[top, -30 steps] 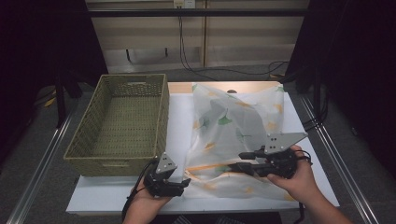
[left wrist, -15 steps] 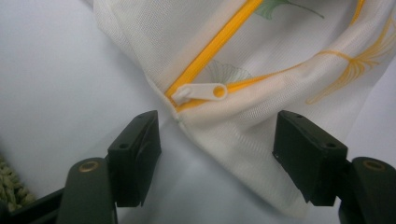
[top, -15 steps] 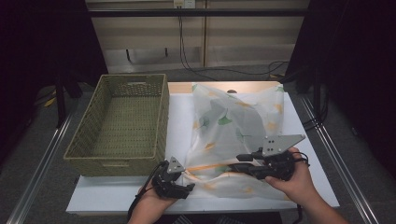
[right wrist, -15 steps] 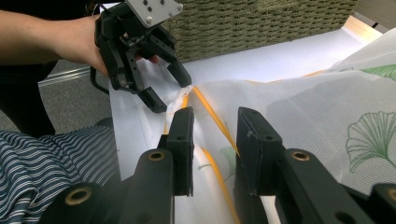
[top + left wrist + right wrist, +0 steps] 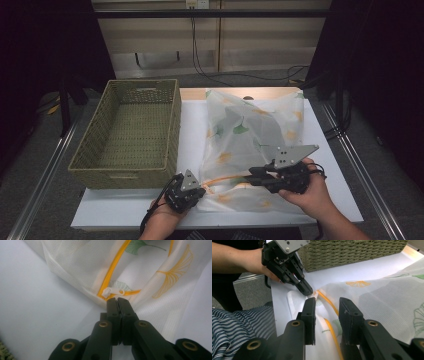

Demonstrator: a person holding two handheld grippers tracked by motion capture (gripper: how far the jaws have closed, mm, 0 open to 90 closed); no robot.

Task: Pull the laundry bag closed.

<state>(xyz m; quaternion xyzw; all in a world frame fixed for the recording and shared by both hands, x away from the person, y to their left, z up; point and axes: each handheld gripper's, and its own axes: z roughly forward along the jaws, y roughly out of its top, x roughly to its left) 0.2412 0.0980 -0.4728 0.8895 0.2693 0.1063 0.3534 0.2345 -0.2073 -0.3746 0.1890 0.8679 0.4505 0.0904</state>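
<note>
My left gripper [image 5: 117, 300] has just been closing and now pinches the mesh bag [image 5: 250, 145] at its corner, just below the white zipper pull [image 5: 113, 291]. My right gripper [image 5: 325, 305], jaws half open, straddles the orange zipper [image 5: 332, 332] on the table [image 5: 192, 120], probably steadying the fabric.

We note a white mesh laundry bag [image 5: 252, 145] with leaf prints and an orange zipper [image 5: 225, 179] lying flat on the white table [image 5: 192, 130]. A woven basket [image 5: 131, 132] sits just beside it on the left. The left hand-held gripper [image 5: 199, 192] is at the bag's near left corner, where the zipper ends; its jaws have just been closing and now look shut there. The right hand-held gripper [image 5: 252, 176] lies over the bag's near edge, jaws pointing left along the zipper.
</note>
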